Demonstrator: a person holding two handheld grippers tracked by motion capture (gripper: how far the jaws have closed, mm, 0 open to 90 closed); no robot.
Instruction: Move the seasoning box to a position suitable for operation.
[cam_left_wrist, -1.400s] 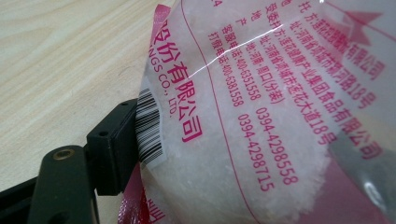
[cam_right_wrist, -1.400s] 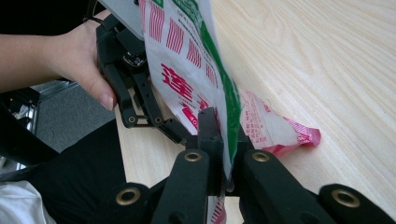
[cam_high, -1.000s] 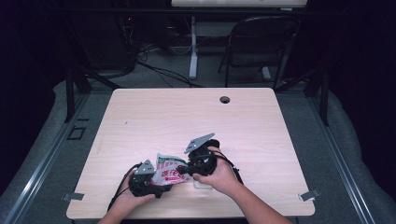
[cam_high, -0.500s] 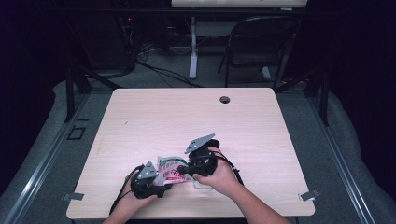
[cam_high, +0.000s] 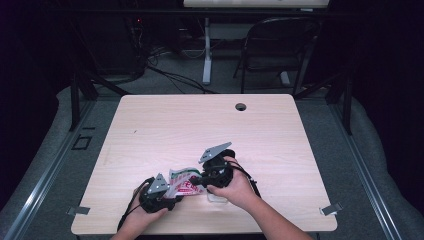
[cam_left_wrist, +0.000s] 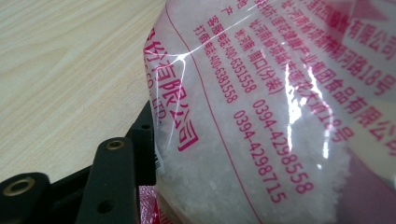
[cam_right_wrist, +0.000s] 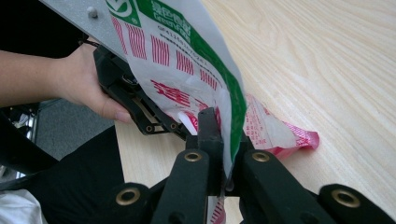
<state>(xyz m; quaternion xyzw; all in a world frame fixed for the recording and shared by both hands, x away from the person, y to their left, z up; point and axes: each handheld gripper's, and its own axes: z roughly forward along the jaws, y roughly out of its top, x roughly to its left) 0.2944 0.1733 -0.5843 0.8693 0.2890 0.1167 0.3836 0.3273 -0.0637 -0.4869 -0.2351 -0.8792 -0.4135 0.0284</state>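
The bag (cam_high: 184, 183) is pinched by the right gripper (cam_right_wrist: 227, 184); the left gripper (cam_left_wrist: 154, 158), jaws just narrowed since earlier, is set apart around it.

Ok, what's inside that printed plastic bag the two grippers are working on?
White, sugar-like crystals show through the clear panel of the bag, heaped low by the left gripper. The printed green-and-red part pinched by the right gripper hides whatever lies behind it.
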